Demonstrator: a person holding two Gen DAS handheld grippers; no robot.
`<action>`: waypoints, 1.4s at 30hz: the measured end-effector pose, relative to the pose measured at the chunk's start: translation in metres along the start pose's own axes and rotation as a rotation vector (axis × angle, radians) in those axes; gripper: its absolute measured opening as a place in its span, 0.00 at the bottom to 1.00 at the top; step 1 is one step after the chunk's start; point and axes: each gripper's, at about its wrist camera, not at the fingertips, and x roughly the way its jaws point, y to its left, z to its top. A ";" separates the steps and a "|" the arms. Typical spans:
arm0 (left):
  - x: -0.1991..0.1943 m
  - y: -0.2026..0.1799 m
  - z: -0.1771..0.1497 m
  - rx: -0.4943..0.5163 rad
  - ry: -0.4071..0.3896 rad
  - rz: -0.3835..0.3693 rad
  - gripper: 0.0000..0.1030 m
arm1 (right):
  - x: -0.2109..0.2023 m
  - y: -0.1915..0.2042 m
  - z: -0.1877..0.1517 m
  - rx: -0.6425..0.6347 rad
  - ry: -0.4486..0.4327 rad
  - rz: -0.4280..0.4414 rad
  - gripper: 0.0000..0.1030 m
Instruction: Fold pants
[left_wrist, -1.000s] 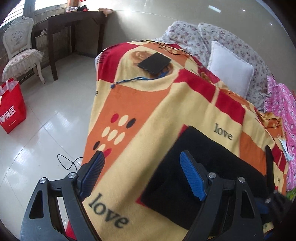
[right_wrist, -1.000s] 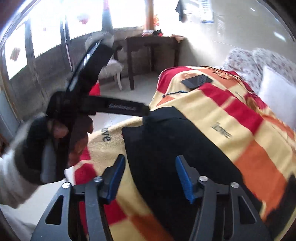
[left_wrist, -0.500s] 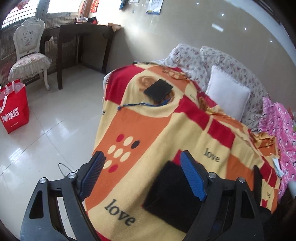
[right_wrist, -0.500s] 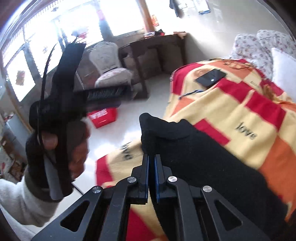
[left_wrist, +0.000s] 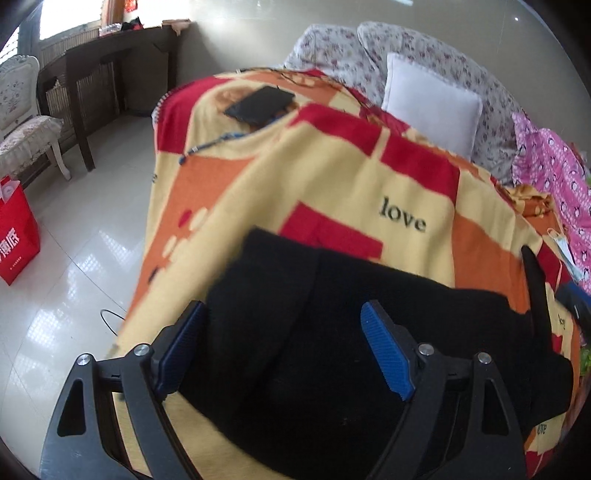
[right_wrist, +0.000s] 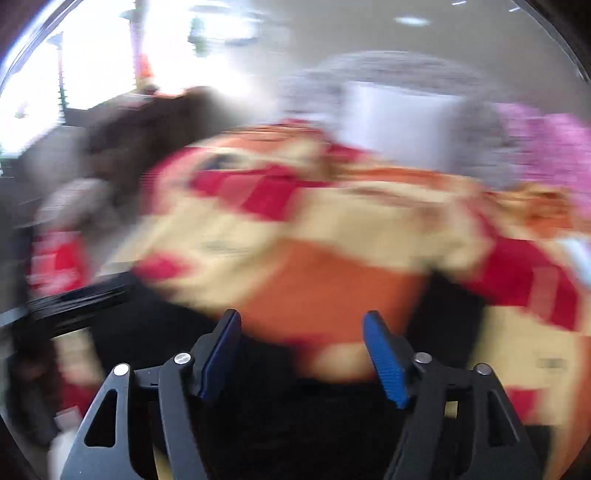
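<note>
The black pants lie folded on the yellow, red and orange "love" blanket at the bed's near end. My left gripper is open just above the pants, a blue pad on either side of the fold. My right gripper is open and empty; its view is badly blurred. Black cloth shows under it, with the blanket beyond. The right gripper's black body shows at the right edge of the left wrist view.
A black tablet and a blue cord lie at the blanket's far end. A white pillow and pink bedding are at the right. A red bag, a chair and a dark desk stand on the tiled floor at the left.
My right gripper was shut on the pants' edge half a second ago; now it is open and swinging fast to the right. My left gripper has come down closer over the pants.
</note>
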 end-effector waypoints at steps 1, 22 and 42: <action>0.002 -0.001 -0.001 -0.003 0.003 0.003 0.83 | 0.014 -0.021 0.003 0.038 0.026 -0.077 0.69; 0.003 -0.015 -0.002 0.014 0.001 0.033 0.83 | -0.112 -0.190 -0.144 0.412 0.101 -0.042 0.04; -0.002 -0.003 0.002 -0.002 -0.006 0.047 0.83 | 0.020 -0.041 -0.032 0.128 0.110 0.365 0.52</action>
